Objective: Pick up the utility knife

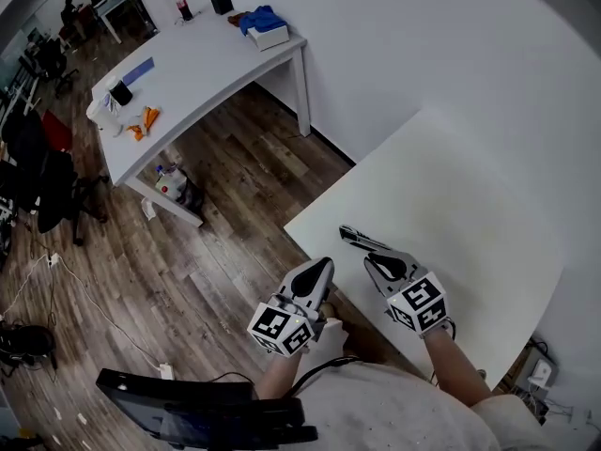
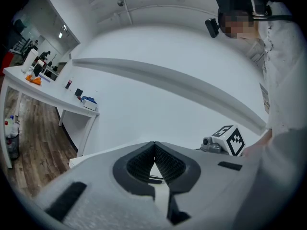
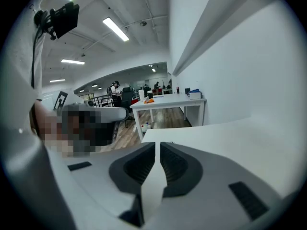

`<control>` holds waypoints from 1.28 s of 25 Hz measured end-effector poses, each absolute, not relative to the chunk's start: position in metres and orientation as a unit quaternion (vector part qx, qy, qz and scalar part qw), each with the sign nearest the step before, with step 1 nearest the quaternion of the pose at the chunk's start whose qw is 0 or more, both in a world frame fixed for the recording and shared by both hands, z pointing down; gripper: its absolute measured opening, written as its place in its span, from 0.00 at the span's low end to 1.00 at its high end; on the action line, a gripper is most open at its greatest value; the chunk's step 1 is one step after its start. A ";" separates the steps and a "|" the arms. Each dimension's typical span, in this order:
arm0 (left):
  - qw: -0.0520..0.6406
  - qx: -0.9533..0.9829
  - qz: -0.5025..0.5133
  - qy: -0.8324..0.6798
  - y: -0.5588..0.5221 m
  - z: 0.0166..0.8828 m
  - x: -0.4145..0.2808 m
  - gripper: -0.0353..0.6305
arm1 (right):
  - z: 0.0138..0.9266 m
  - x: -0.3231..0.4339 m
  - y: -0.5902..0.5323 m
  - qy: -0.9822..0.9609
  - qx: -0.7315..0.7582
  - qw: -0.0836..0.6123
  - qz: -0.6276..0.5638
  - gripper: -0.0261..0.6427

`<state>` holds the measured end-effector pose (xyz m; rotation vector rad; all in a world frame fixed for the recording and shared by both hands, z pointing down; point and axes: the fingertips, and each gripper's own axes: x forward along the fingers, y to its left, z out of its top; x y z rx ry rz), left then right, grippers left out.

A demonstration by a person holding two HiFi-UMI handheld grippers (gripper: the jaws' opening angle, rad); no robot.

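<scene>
In the head view the utility knife [image 1: 360,240], dark grey and slim, lies on the white table [image 1: 470,205] close to its near-left edge. My right gripper [image 1: 370,259] hovers just behind the knife, angled down towards it, with its jaws shut and empty. My left gripper [image 1: 326,264] is to the left of the knife, off the table edge over the floor, also shut with nothing in it. In the left gripper view the jaw tips [image 2: 154,145] meet, and the right gripper's marker cube [image 2: 229,140] shows to the right. The right gripper view shows closed jaws [image 3: 157,145] over the table [image 3: 235,138].
A second white desk [image 1: 202,73] stands at the far left with a blue bundle [image 1: 262,19], a bottle [image 1: 183,7] and orange items [image 1: 143,120]. Wooden floor [image 1: 216,242] with cables lies between. Office chairs [image 1: 42,181] stand at left, and a dark screen [image 1: 188,407] is at the bottom.
</scene>
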<state>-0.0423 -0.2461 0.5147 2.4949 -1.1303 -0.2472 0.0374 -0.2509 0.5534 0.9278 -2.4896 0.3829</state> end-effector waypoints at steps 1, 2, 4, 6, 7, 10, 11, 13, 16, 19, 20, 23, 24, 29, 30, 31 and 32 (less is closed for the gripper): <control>0.195 0.890 -0.088 -0.403 -0.251 0.518 -0.042 0.06 | 0.559 0.039 -0.256 -0.901 0.336 0.237 0.134 0.06; 0.197 0.889 -0.088 -0.403 -0.254 0.521 -0.042 0.06 | 0.564 0.040 -0.260 -0.899 0.335 0.249 0.130 0.06; 0.203 0.888 -0.088 -0.402 -0.259 0.527 -0.043 0.06 | 0.575 0.040 -0.266 -0.896 0.331 0.270 0.125 0.09; 0.208 0.887 -0.088 -0.402 -0.263 0.533 -0.045 0.06 | 0.584 0.040 -0.270 -0.893 0.322 0.290 0.119 0.20; 0.209 0.887 -0.089 -0.402 -0.265 0.535 -0.045 0.06 | 0.589 0.040 -0.272 -0.892 0.316 0.302 0.115 0.22; 0.212 0.887 -0.090 -0.401 -0.272 0.540 -0.045 0.06 | 0.603 0.040 -0.282 -0.888 0.294 0.337 0.105 0.29; 0.214 0.887 -0.090 -0.400 -0.273 0.542 -0.045 0.06 | 0.608 0.040 -0.285 -0.887 0.288 0.346 0.105 0.31; 0.218 0.886 -0.090 -0.398 -0.276 0.548 -0.045 0.06 | 0.617 0.039 -0.291 -0.882 0.279 0.363 0.106 0.33; 0.225 0.886 -0.089 -0.396 -0.278 0.554 -0.044 0.06 | 0.628 0.035 -0.294 -0.877 0.251 0.395 0.106 0.34; 0.228 0.884 -0.092 -0.398 -0.282 0.556 -0.047 0.06 | 0.637 0.032 -0.300 -0.870 0.213 0.434 0.092 0.34; 0.228 0.883 -0.093 -0.399 -0.284 0.556 -0.049 0.06 | 0.640 0.032 -0.302 -0.867 0.201 0.448 0.089 0.34; 0.231 0.879 -0.099 -0.406 -0.288 0.556 -0.055 0.06 | 0.646 0.028 -0.302 -0.853 0.164 0.487 0.092 0.34; 0.232 0.878 -0.100 -0.406 -0.289 0.557 -0.056 0.06 | 0.648 0.027 -0.302 -0.849 0.154 0.496 0.097 0.34; 0.236 0.877 -0.104 -0.407 -0.295 0.566 -0.058 0.06 | 0.653 0.025 -0.302 -0.837 0.132 0.518 0.119 0.33; 0.237 0.876 -0.105 -0.407 -0.296 0.568 -0.058 0.06 | 0.654 0.025 -0.303 -0.835 0.131 0.520 0.120 0.33; 0.239 0.874 -0.106 -0.408 -0.297 0.569 -0.059 0.06 | 0.654 0.025 -0.303 -0.835 0.130 0.521 0.122 0.33; 0.243 0.873 -0.107 -0.410 -0.298 0.571 -0.059 0.06 | 0.654 0.025 -0.303 -0.835 0.130 0.520 0.125 0.29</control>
